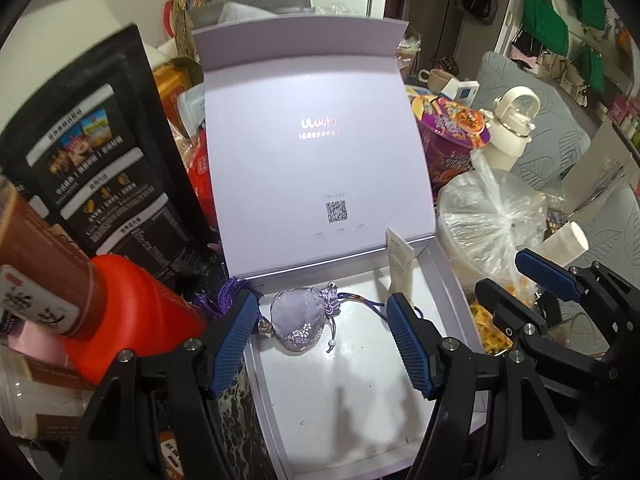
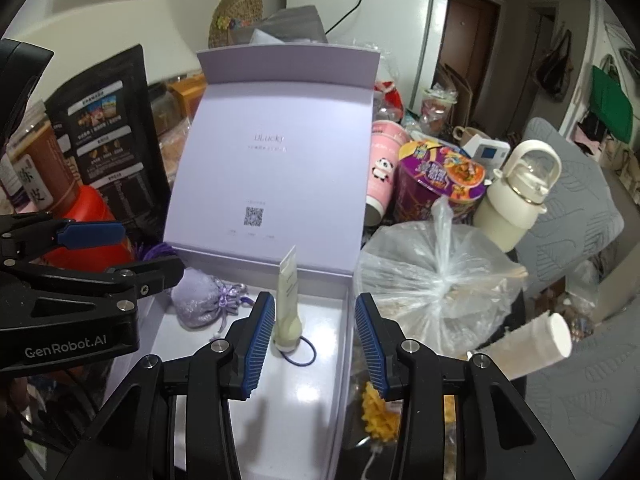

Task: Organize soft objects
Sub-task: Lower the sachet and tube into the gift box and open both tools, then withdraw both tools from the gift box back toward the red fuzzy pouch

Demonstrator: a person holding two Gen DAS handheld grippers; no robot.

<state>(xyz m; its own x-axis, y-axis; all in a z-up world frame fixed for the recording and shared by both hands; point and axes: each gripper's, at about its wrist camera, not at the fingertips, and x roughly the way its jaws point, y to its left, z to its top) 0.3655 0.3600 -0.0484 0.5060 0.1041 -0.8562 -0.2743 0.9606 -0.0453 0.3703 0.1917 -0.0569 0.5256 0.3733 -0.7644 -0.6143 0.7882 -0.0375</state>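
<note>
**Both claws empty above the open box, sachet under the left one**

Left wrist view: the left claw (image 1: 320, 328) is spread with nothing between its pads. The lilac sachet (image 1: 297, 319) lies in the middle of the frame, directly ahead of this claw and framed by its two blue pads, on the white floor of the open gift box (image 1: 448, 276). Its drawstring neck points toward the right of the frame, so its long axis runs roughly across the claw's gap. The right claw (image 1: 520, 280) shows at the right edge, beyond the box wall.

Right wrist view: the right claw (image 2: 316, 340) is also parted and pinches nothing. A cream tube (image 2: 289, 300) stands cap-down just ahead of its left pad, with a purple hair tie (image 2: 301, 354) at its foot. The sachet sits left of centre, nearer the left claw, so I judge the left hand better placed for it.
</note>
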